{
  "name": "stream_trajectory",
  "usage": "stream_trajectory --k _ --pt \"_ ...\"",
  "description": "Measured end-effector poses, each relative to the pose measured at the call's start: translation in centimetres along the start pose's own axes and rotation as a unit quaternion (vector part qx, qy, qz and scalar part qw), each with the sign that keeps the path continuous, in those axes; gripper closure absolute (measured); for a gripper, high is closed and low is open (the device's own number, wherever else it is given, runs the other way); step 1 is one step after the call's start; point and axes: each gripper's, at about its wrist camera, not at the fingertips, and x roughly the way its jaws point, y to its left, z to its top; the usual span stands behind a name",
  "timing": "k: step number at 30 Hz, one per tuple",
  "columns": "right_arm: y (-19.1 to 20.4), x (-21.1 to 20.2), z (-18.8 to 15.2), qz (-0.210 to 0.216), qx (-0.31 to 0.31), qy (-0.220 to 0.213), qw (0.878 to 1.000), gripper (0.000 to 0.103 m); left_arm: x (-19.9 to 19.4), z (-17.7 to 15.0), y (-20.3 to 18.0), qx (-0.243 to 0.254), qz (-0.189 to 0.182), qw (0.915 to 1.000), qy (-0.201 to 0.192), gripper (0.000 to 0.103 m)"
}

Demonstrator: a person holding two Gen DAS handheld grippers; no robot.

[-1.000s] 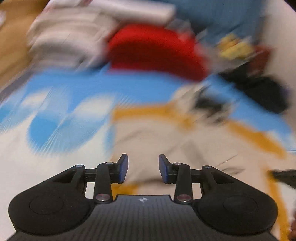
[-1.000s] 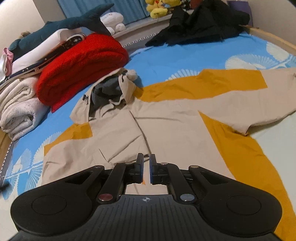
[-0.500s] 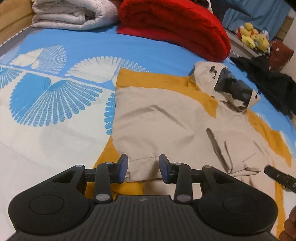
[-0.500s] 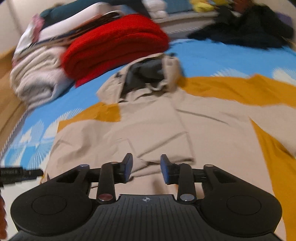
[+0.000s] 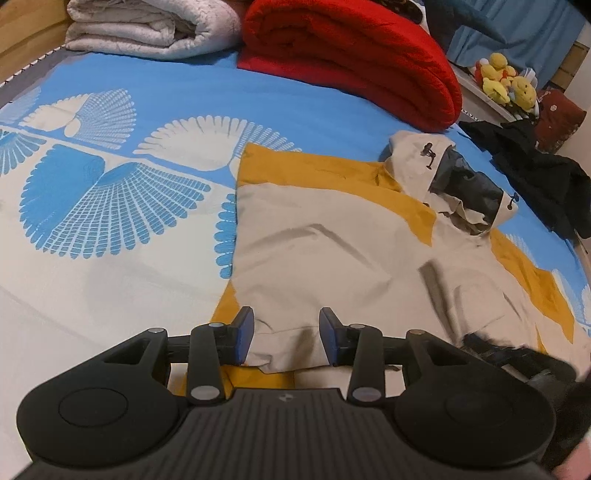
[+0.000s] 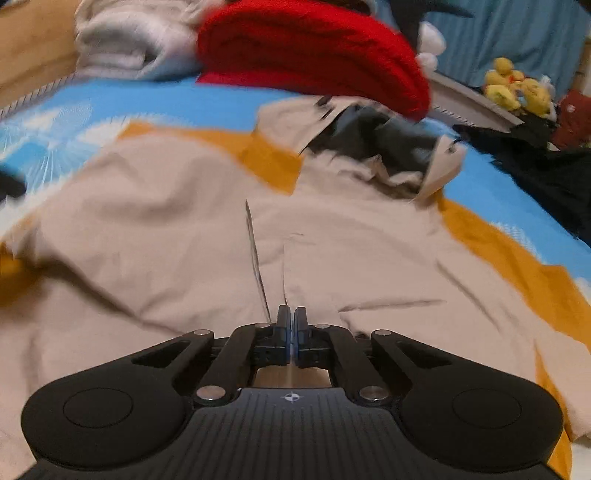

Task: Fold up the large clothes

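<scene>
A beige and mustard hooded jacket lies spread on the bed, its left sleeve folded in over the body, its hood at the far right. My left gripper is open, its fingers on either side of the folded sleeve's cuff edge. In the right wrist view the jacket fills the frame, blurred. My right gripper has its jaws together over the jacket's front at the lower hem; whether cloth is pinched between them does not show. It also shows blurred in the left wrist view.
A red folded blanket and a white quilt lie at the head of the bed. Black clothes and yellow plush toys are at the far right. The blue and white patterned sheet stretches to the left.
My right gripper has gone from open to shut and moved in over the jacket's front. My left gripper has stayed open at the sleeve cuff, slightly closer.
</scene>
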Motion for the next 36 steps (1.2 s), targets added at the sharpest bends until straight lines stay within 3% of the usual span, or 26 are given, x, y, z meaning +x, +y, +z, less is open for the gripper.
stream_trajectory --k 2,5,7,9,12,14,15,16,18,21,24,26,27,28,29,31,33,36 --pt "-2.1 -2.5 1.2 -0.002 0.057 -0.045 0.997 0.103 -0.1 0.1 0.0 0.000 0.001 1.0000 -0.002 0.060" --pt "-6.8 -7.2 2.8 -0.022 0.165 -0.130 0.977 0.103 -0.2 0.0 -0.4 0.002 -0.002 1.0000 -0.004 0.060" --pt "-10.5 -10.1 2.7 -0.069 0.237 -0.181 0.952 0.103 -0.3 0.0 -0.7 0.009 -0.003 0.9999 -0.006 0.060" --pt "-14.4 -11.6 2.0 -0.136 0.307 -0.195 0.922 0.103 -0.3 -0.1 -1.1 0.017 -0.001 0.9998 -0.009 0.060" --pt "-19.5 -11.3 0.0 -0.192 0.387 -0.160 0.888 0.101 0.1 -0.5 -1.6 0.032 0.007 0.9995 -0.006 0.060" --pt "-21.2 -10.6 -1.2 -0.188 0.415 -0.135 0.880 0.099 0.5 -0.8 -1.8 0.037 0.010 0.9993 -0.002 0.060" --pt "-21.7 -9.9 -1.7 -0.167 0.425 -0.121 0.881 0.096 0.7 -0.9 -1.8 0.039 0.013 0.9992 -0.001 0.060" --pt "-22.0 -9.0 -2.2 -0.141 0.434 -0.101 0.884 0.082 0.9 -0.9 -2.0 0.040 0.014 0.9991 0.000 0.060" --pt "-22.7 -6.9 -3.7 -0.089 0.475 -0.058 0.874 0.065 1.2 -1.0 -2.1 0.043 0.015 0.9990 0.002 0.060" --pt "-23.2 -3.4 -5.9 -0.026 0.522 0.000 0.853 0.064 1.7 -1.2 -2.4 0.047 0.019 0.9987 0.006 0.058" --pt "-22.8 -0.6 -7.6 -0.001 0.554 0.035 0.832 0.064 2.1 -1.3 -2.4 0.049 0.020 0.9985 0.010 0.057" --pt "-22.6 0.0 -8.0 -0.002 0.559 0.031 0.829 0.065 2.4 -1.4 -2.6 0.049 0.023 0.9985 0.012 0.057" --pt "-22.6 0.2 -7.7 0.003 0.554 0.023 0.832 0.072 2.5 -1.4 -2.7 0.049 0.022 0.9985 0.012 0.057" --pt "-22.6 0.3 -7.4 0.011 0.550 0.017 0.835 0.094 2.6 -1.4 -2.7 0.049 0.022 0.9985 0.013 0.056" --pt "-22.9 0.7 -6.8 0.022 0.549 0.008 0.835 0.102 2.7 -1.4 -2.8 0.049 0.022 0.9985 0.014 0.056" --pt "-23.2 -0.4 -6.5 0.026 0.544 -0.030 0.838 0.103 2.8 -1.3 -2.9 0.050 0.022 0.9984 0.014 0.056" --pt "-23.0 -2.5 -5.5 -0.010 0.525 -0.076 0.848 0.103 2.9 -1.3 -3.0 0.051 0.022 0.9983 0.015 0.056" --pt "-23.1 -5.3 -4.4 -0.072 0.516 -0.108 0.847 0.103 2.9 -1.4 -3.1 0.055 0.021 0.9982 0.014 0.056"
